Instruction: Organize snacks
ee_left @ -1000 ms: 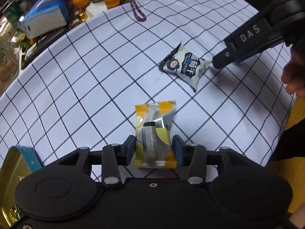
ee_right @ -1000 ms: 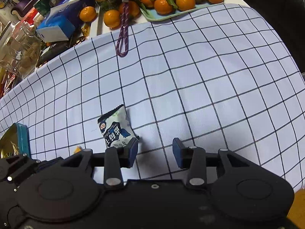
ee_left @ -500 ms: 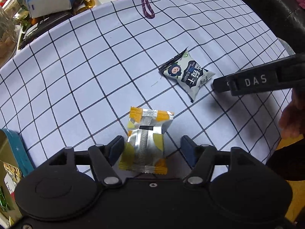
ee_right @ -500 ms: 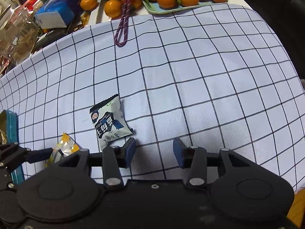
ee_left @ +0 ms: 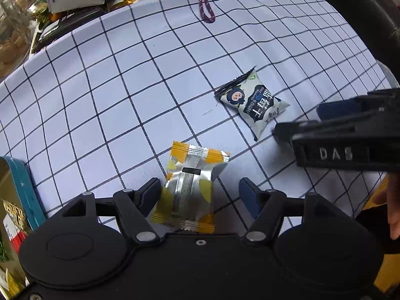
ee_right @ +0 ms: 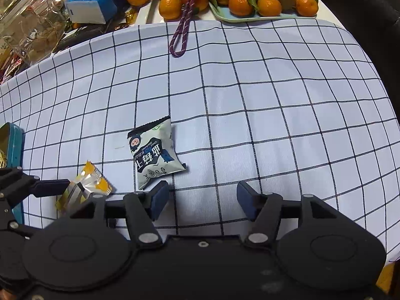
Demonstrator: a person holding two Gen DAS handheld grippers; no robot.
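The silver and yellow snack [ee_left: 190, 190] lies on the checked cloth [ee_left: 150, 87] between the wide-apart left gripper [ee_left: 200, 195] fingers, long side pointing away. The right gripper [ee_right: 200, 197] (spreading, nothing inside) sits beside the white snack [ee_right: 153, 152].

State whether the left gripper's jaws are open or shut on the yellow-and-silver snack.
Open: the left gripper has a clear gap beside the yellow-and-silver snack.

Silver-yellow snack packet [ee_left: 190, 187], white-navy snack packet [ee_left: 252, 102], lying flat
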